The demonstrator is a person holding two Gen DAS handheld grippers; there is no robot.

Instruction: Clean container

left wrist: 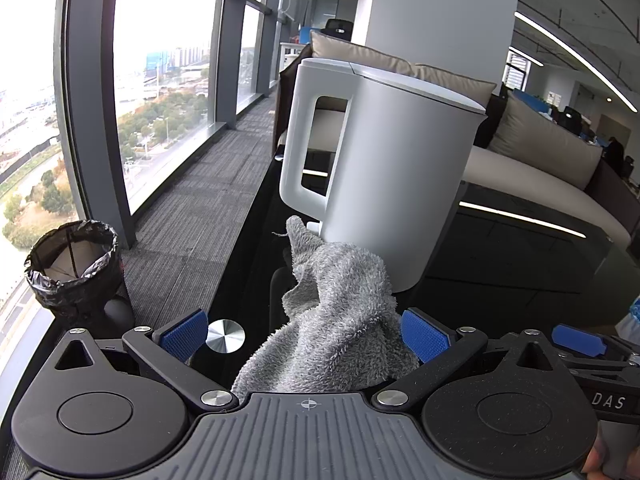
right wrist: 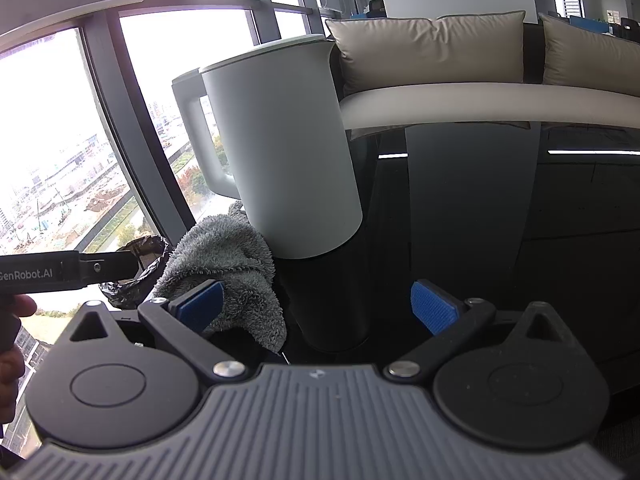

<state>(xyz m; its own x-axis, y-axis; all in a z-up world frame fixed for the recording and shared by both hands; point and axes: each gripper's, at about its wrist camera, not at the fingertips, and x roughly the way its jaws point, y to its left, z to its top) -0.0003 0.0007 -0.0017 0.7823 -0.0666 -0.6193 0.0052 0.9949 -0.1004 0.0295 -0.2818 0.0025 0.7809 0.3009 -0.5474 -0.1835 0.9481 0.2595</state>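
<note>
The left gripper [left wrist: 304, 334] stands wide open with a grey cloth [left wrist: 340, 320] lying between its fingers. The right gripper [right wrist: 318, 306] is open too. Just beyond, the white kettle [left wrist: 384, 168] stands upright on the black table [left wrist: 520, 256], the cloth against its base. Behind are sofa cushions [right wrist: 428, 46] and big windows [left wrist: 160, 80].

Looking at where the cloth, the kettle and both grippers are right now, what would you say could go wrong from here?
1. The left gripper is open around the grey cloth, which lies loosely between its fingers; closing may catch only a fold, which could slip.
2. The white kettle stands unheld on the glossy black table, and the right gripper is open; wiping could push or tip it.
</note>
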